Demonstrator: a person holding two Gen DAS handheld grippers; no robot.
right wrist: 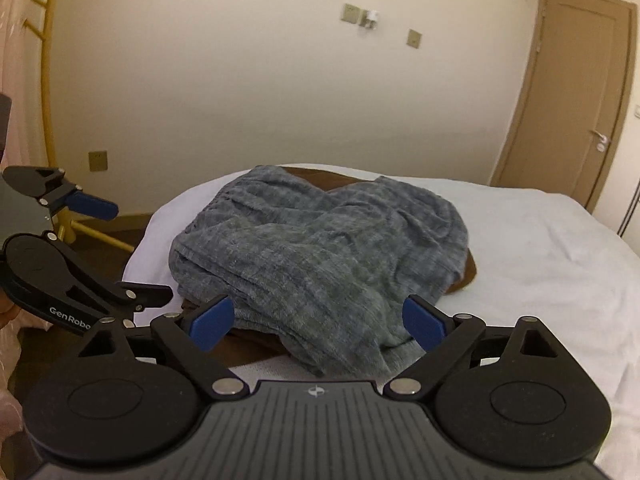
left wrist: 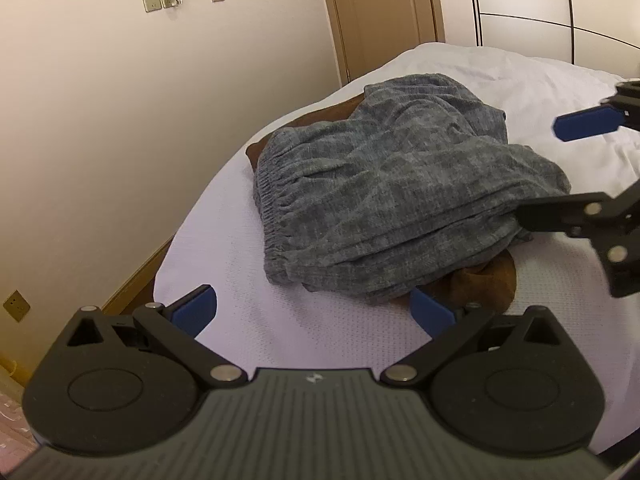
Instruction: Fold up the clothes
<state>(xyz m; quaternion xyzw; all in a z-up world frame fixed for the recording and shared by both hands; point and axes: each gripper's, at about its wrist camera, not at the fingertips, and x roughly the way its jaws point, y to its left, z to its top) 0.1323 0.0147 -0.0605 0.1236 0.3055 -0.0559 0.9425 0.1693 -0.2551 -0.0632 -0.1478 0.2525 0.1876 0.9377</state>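
Grey-blue pants (left wrist: 384,192) with an elastic waistband lie folded in a loose pile on the white bed (left wrist: 224,248), on top of a brown garment (left wrist: 492,280). My left gripper (left wrist: 314,312) is open and empty, just short of the pile's near edge. My right gripper (right wrist: 318,322) is open and empty, its fingertips at the near edge of the pants (right wrist: 316,248). The brown garment (right wrist: 248,338) peeks out under the pile. Each gripper shows in the other's view: the right one (left wrist: 576,164) and the left one (right wrist: 116,248).
The bed's left edge drops to a wooden floor beside a cream wall (left wrist: 120,120) with sockets. A wooden door (right wrist: 572,92) stands at the back. A yellow wooden rack (right wrist: 52,80) stands at the left. White bed surface (right wrist: 540,248) spreads right of the pile.
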